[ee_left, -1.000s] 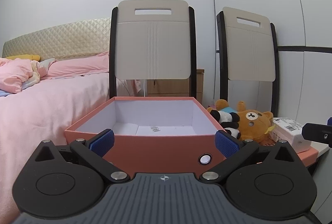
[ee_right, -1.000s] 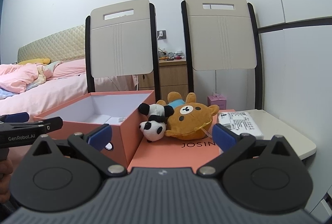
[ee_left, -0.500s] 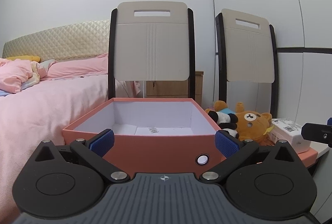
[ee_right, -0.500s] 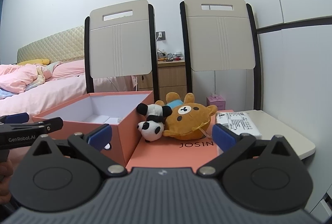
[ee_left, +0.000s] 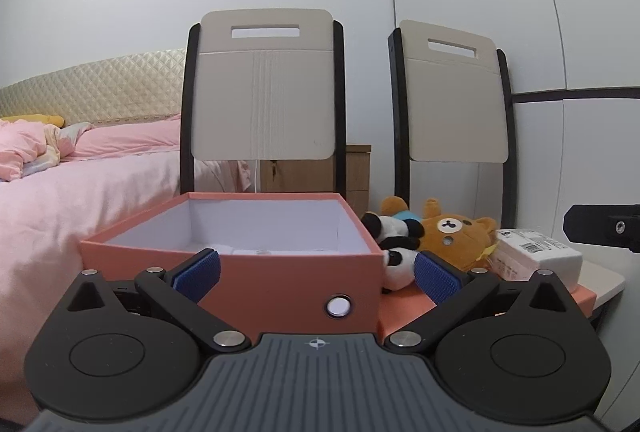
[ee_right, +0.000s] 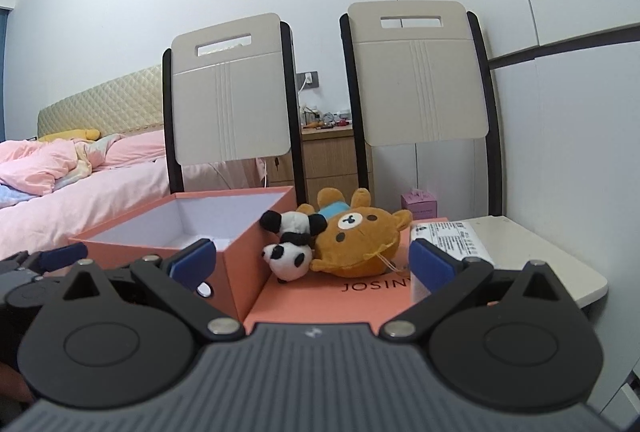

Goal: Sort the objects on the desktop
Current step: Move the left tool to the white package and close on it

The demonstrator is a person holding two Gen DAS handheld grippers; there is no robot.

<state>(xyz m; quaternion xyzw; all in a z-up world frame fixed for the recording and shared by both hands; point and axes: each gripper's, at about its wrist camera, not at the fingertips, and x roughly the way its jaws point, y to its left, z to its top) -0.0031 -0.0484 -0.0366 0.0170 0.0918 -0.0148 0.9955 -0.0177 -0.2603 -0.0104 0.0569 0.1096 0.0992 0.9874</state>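
The open box (ee_right: 240, 264) stands on the left, its flat lid (ee_right: 360, 296) lying just to its right. On the lid, the panda toy (ee_right: 290, 244) lies against the box wall, with the bear toy (ee_right: 360, 240) touching it on the right. The labelled packet (ee_right: 452, 238) lies right of the bear, on the lid's far right part. Behind stand 2 chairs, chair 1 (ee_right: 230, 104) behind the box and chair 2 (ee_right: 416, 88) behind the toys. The bed (ee_right: 80, 188) lies to the left.

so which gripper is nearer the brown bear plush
Right. The right gripper faces the brown bear plush almost head-on, jaws open. The left gripper sits in front of the open orange box, the bear off to its right.
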